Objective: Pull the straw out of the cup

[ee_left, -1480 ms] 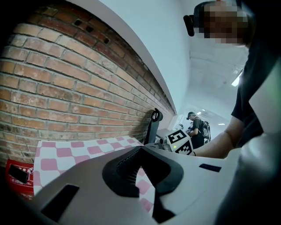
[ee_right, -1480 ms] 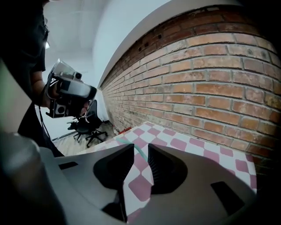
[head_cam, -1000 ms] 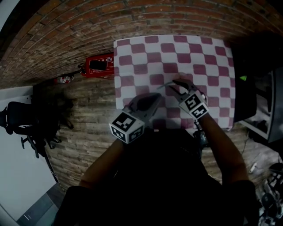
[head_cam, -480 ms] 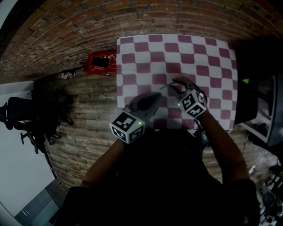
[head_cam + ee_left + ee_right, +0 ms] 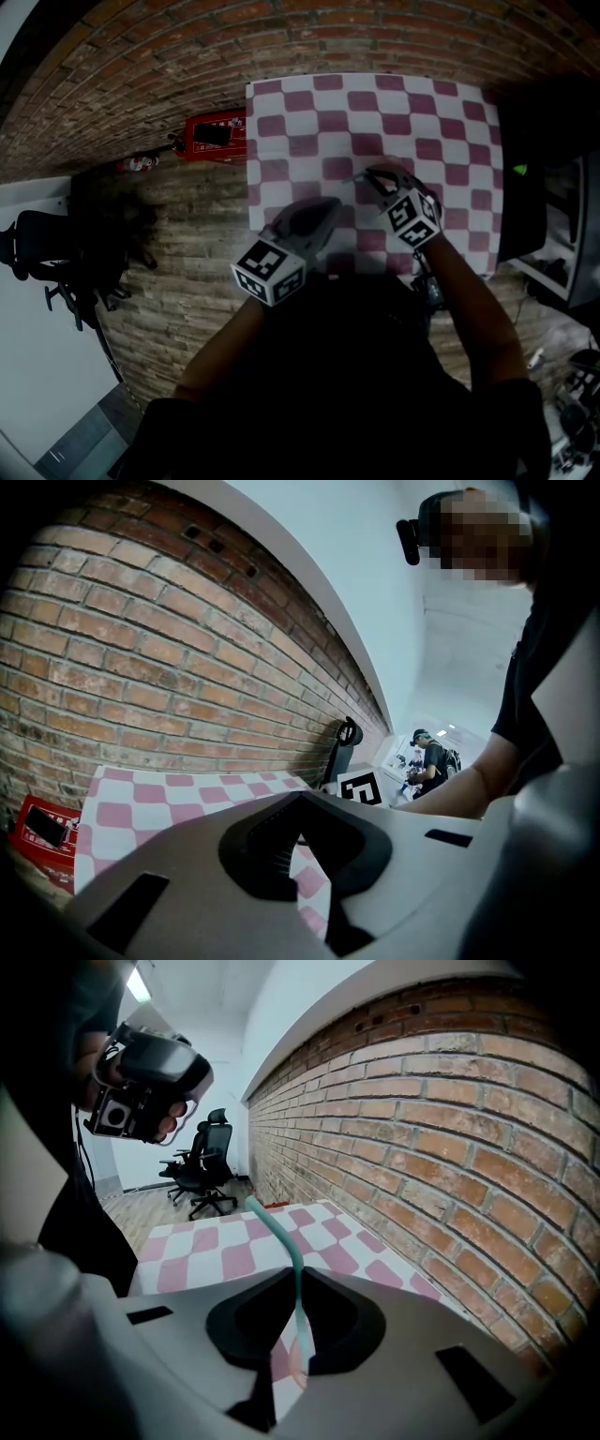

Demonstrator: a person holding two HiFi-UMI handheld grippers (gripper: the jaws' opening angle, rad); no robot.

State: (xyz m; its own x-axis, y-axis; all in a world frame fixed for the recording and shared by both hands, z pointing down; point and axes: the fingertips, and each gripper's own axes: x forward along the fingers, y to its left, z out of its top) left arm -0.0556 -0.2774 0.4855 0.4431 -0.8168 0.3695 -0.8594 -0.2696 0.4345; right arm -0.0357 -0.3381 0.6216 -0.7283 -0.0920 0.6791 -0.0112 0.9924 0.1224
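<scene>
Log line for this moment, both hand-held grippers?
right hand-held gripper: shut on thin teal plastic straw | left hand-held gripper: shut, empty | cup: not in view

Between the matt jaws, the straw (image 5: pixel 292 1254) looks like smooth plastic; beyond them, woven cloth (image 5: pixel 202 1241) and rough brick wall (image 5: pixel 422 1147).

no legible text; only square markers on the left gripper (image 5: pixel 328 206) and right gripper (image 5: pixel 372 177)

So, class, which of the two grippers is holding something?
The right gripper: it pinches a teal straw. The left gripper is shut on nothing.
</scene>
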